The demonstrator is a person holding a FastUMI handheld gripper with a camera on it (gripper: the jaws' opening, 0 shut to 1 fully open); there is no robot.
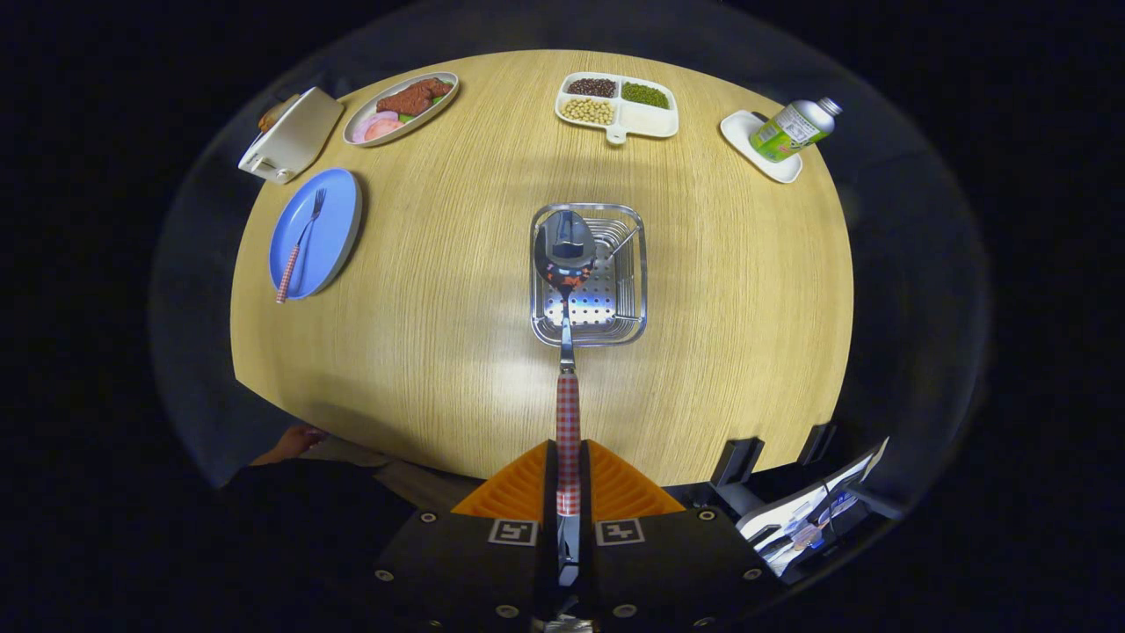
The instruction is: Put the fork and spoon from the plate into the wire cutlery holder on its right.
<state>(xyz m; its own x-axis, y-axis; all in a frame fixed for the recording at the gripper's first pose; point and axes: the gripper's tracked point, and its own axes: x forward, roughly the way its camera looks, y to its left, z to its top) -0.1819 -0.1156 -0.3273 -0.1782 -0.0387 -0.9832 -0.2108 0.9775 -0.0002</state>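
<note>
- Claw (568, 479) clamped on the spoon (567, 264), both fingers pressing the checked handle between them; handle runs straight ahead out of the grip
- Spoon bowl hangs over the wire holder (588, 274), which sits on the desk (457, 334) just ahead of the claw; bowl covers the holder's left half
- Whether the bowl is above the holder's rim or already inside it: cannot tell from this angle
- Fork (301, 243) lies on the blue plate (334, 229), well ahead and far off to the left of the claw, untouched
- Step in hand, as I judge it: dropping off the spoon, first of the two pieces; fork run not yet begun
- Next move likely calls for lowering the bowl into the holder, then parting the fingers so the handle slips free, and lifting clear without catching the wire
- Risk: long handle could tip out over the near rim if let go too high
- Beyond the holder: a divided tray of beans (618, 105), a bottle (795, 129) lying on a small white dish (743, 141), an oval dish of food (400, 107), a white box (290, 136)
- Inside of the holder partly masked by the spoon; its floor glares, detail poor
- A hand (294, 442) at the desk's near edge, left of the claw, mostly in shadow
- Clutter off the desk to the right, too dark to name
</note>
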